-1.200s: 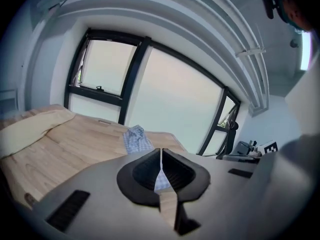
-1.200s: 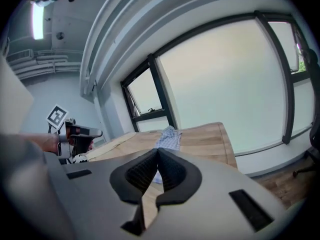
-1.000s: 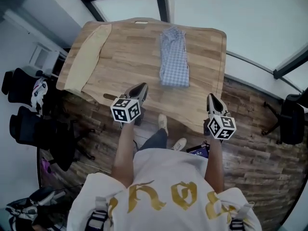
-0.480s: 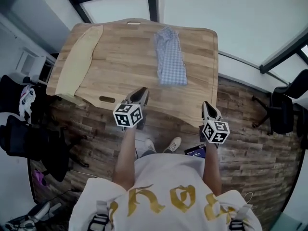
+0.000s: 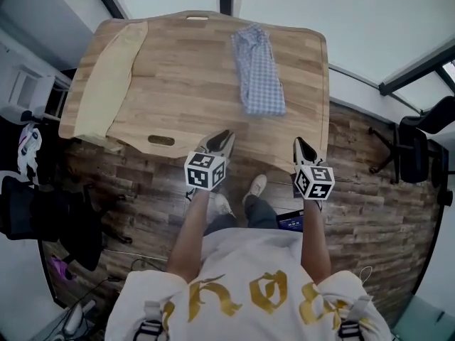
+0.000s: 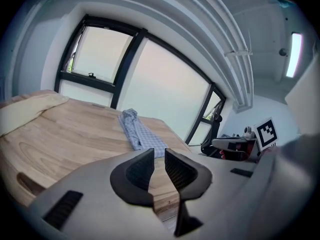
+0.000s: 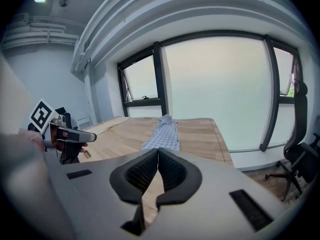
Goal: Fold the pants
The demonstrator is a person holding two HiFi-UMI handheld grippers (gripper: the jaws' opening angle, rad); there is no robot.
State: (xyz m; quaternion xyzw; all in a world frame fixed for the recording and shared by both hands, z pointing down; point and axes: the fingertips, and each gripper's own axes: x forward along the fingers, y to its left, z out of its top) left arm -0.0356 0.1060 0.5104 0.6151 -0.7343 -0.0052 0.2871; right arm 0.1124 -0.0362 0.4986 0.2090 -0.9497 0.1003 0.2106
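Seen from the head camera, a person stands at the 6 o'clock edge of a wooden table (image 5: 178,84) with a gripper in each hand. The pants (image 5: 259,69), blue and white checked, lie on the table toward 1 o'clock from its middle. They form one long narrow strip running from 12 to 6 o'clock, bunched a little at the 12 o'clock end. A beige cloth (image 5: 106,84) lies along the 9 o'clock edge, well apart from the pants.

The left gripper (image 5: 225,135) hovers at the near edge of the table, at about 7 o'clock from the pants. Its jaws are all but closed, with only a thin slit between them and nothing in it. The right gripper (image 5: 299,142) hovers at the same edge, at about 5 o'clock from the pants. Its jaws are pressed together and hold nothing. Neither gripper touches the pants. Both point toward 12 o'clock, with the strip of fabric ahead of them.

The narrow shape suggests that the lengthwise fold, one leg laid over the other, is likely already made. The strip is still at full length, so the crosswise folds that would make a compact bundle appear to be left to do. No grip for that has begun.
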